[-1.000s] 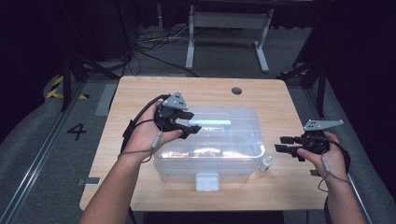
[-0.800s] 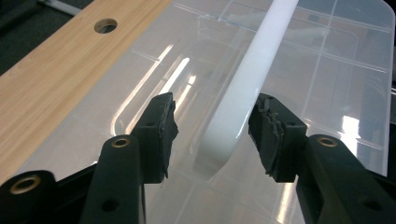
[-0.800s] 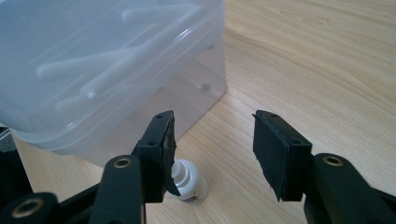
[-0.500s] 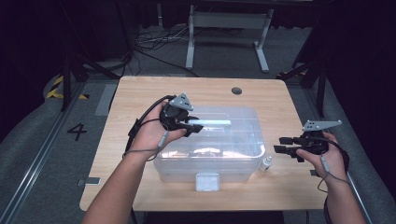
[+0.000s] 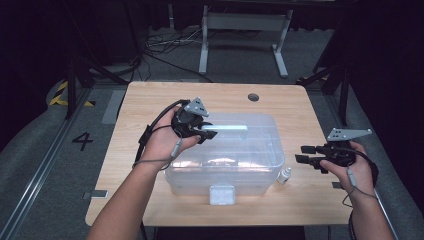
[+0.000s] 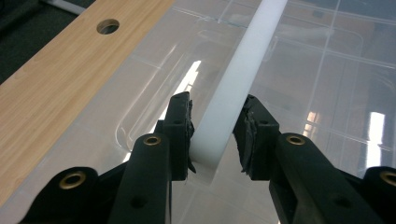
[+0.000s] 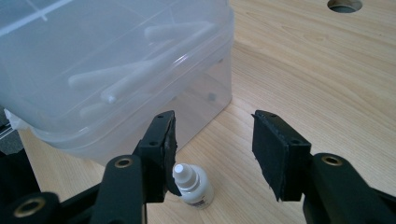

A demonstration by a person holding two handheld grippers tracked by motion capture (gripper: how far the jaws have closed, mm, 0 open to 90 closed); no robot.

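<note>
The left gripper (image 6: 212, 135) clasps the white plastic handle (image 6: 238, 74) of the clear plastic box's lid (image 5: 235, 145); the right gripper (image 7: 212, 149) (spread wide) flanks a small white dropper bottle (image 7: 194, 184).

handle (image 6: 238, 79): white bar, flat across clear box (image 5: 250, 165) lid
bottle (image 7: 194, 186): small, white, upright, beside box corner

My table (image 5: 150, 105) brightly lit from above, surroundings dark, glare streaks on the clear box lid (image 6: 187, 79), close jaws slightly soft.

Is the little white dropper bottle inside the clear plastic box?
No, the little white dropper bottle stands on the wooden table beside the clear plastic box.
</note>
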